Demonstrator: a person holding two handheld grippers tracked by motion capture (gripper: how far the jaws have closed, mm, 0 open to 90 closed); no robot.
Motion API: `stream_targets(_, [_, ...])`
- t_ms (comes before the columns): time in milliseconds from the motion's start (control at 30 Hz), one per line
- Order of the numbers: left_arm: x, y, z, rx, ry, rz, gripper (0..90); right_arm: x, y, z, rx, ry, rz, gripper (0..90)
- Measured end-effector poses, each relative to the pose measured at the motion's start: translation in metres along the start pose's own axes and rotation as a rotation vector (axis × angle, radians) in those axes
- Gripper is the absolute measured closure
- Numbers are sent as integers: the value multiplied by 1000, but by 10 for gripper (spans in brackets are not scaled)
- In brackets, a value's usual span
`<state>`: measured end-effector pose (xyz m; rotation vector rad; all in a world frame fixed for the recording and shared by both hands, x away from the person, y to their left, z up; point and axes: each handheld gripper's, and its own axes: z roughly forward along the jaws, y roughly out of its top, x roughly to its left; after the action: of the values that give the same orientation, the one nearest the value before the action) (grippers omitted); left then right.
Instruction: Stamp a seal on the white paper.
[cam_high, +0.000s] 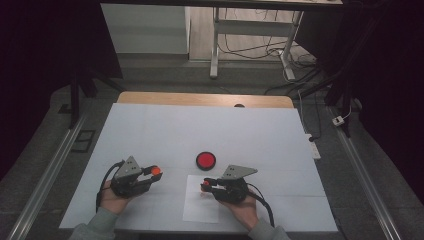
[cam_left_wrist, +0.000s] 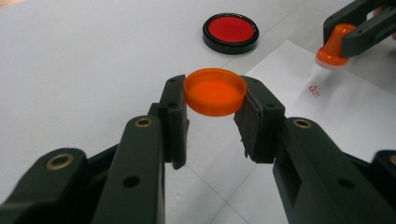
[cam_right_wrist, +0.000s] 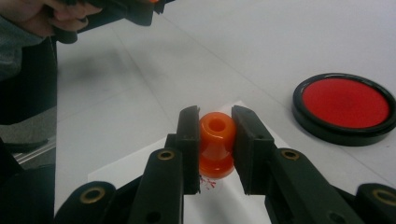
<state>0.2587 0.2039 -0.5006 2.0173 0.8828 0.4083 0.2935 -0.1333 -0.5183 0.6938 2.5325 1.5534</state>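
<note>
My left gripper (cam_high: 151, 173) (cam_left_wrist: 215, 100) is shut on a round orange cap (cam_high: 156, 170) (cam_left_wrist: 215, 91), held by its rim a little above the white table cover. My right gripper (cam_high: 206, 186) (cam_right_wrist: 215, 122) is shut on an orange stamp (cam_high: 204, 187) (cam_right_wrist: 215, 142) (cam_left_wrist: 332, 46), pinched at its neck. The stamp hangs base down over a white paper sheet (cam_high: 201, 204) (cam_left_wrist: 345, 112), just above a small red print (cam_left_wrist: 314, 90) (cam_right_wrist: 208, 183). A round black ink pad (cam_high: 205, 160) (cam_left_wrist: 230, 31) (cam_right_wrist: 344, 105) with a red centre lies open beyond the sheet.
The white cover (cam_high: 165, 130) spreads over a wooden table (cam_high: 200, 98). A small dark object (cam_high: 239, 105) sits at the far edge. In the right gripper view the left gripper (cam_right_wrist: 116, 11) and its hand are at the top left. Cables and desk legs lie on the floor beyond.
</note>
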Motion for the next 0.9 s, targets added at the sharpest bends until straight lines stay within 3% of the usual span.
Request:
stream_targets(233, [1, 0, 1, 4, 1, 0, 644, -2, 4, -6, -24, -4, 5, 729])
stream_targets(900, [0, 0, 1, 5, -2, 2, 643, 0, 5, -6, -19, -7, -5, 729])
